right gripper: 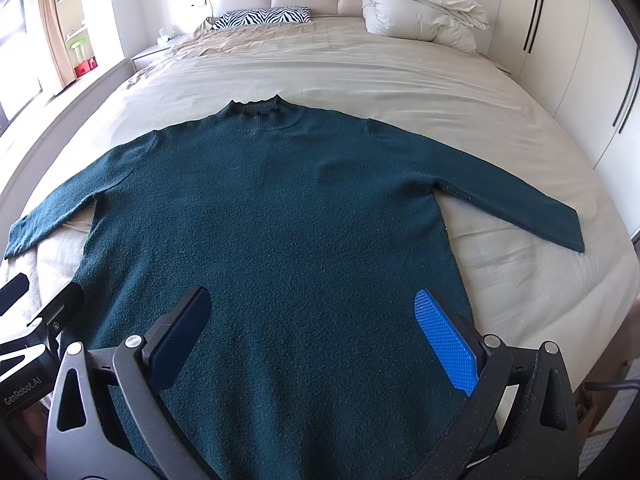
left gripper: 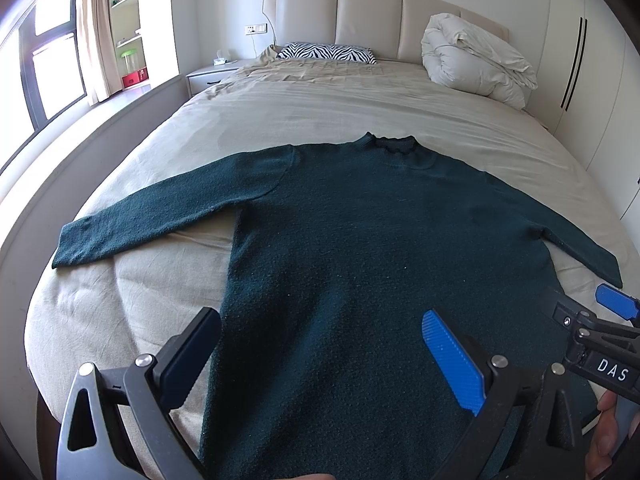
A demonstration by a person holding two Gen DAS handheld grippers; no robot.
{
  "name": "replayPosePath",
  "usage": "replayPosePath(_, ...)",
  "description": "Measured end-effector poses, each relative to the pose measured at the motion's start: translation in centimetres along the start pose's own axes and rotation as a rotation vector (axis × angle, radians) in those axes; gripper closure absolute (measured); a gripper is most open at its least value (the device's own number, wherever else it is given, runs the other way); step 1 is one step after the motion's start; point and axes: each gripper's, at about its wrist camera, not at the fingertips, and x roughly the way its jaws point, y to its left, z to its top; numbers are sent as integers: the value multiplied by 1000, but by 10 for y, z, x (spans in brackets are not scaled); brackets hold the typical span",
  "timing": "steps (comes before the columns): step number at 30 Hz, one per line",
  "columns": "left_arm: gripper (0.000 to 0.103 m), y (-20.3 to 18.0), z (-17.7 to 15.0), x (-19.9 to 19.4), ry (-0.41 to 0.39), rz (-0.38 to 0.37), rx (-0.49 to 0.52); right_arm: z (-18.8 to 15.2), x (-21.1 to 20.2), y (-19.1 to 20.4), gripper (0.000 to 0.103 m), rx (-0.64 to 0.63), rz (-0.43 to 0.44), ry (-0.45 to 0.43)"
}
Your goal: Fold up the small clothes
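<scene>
Lying flat on bed: green sweater | left claw agape | right claw agape

Bright daylight pours in from the tall dark-framed window on the left, blown out to white glare in both views, and lights the wide beige-sheeted bed evenly with only soft shadows in its creases. Focus is sharp at the centre. Fisheye distortion bows the bed's edges and walls, and dark vignetting fills the corners.
</scene>
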Motion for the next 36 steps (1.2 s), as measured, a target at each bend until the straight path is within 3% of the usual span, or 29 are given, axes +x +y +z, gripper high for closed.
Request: replayPosePath(36, 0, 8, 0, 0, 3, -5, -7, -2, 2, 4, 0, 1, 1, 2)
